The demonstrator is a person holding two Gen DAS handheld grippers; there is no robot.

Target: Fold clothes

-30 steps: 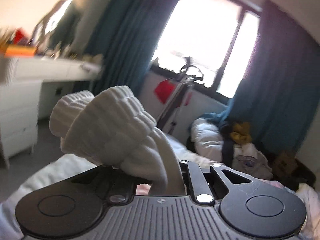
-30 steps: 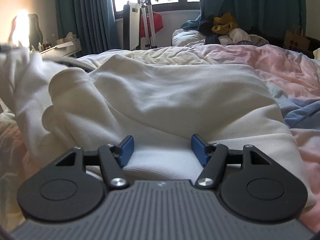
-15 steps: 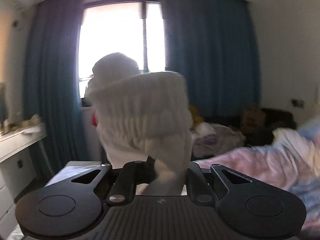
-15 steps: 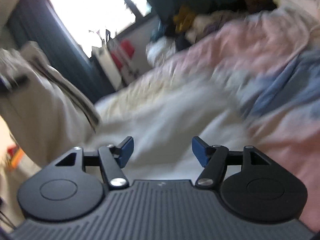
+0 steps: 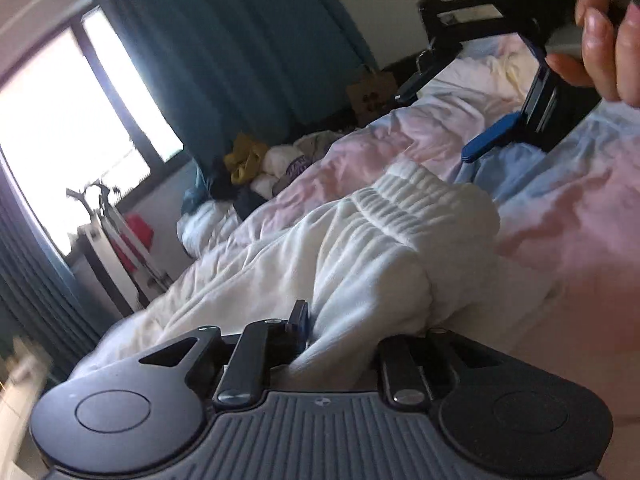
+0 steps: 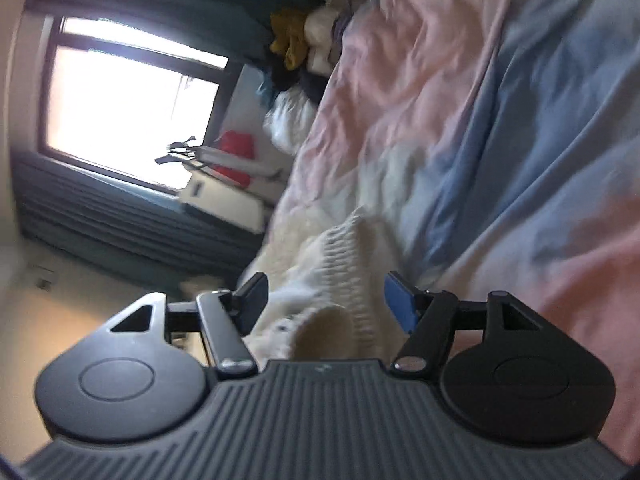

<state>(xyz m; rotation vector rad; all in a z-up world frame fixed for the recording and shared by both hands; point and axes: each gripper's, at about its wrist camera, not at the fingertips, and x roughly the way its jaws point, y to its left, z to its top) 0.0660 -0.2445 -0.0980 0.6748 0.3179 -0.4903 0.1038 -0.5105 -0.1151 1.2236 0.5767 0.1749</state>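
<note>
Whereas a second ago the ribbed cuff of the white knit garment point(image 5: 384, 240) hung aloft, pinched in the left gripper point(image 5: 340, 340), that cuff now lies on the bedspread point(image 5: 560, 208) ahead of its just-parting jaws, cloth still between them, while the right gripper point(image 6: 326, 300) stands open over its hem, so the fold appears laid.

Two grippers are showing: the left gripper point(image 5: 348, 328), its jaws just now opening with cloth between them, and the right gripper point(image 6: 325, 286), standing spread. One hand point(image 5: 608, 40) is gripping at two o'clock in the left wrist view. One white sweater point(image 5: 360, 248) is lying mid-frame on one pink-and-blue duvet point(image 5: 560, 208). One window point(image 6: 120, 100) is glowing at ten o'clock in the right wrist view. Two teal curtains point(image 5: 248, 40) are hanging, at twelve and eight o'clock. One paper bag point(image 5: 370, 94), one yellow garment point(image 5: 244, 156) and one red cloth point(image 5: 136, 236) are sitting beyond the bed.
</note>
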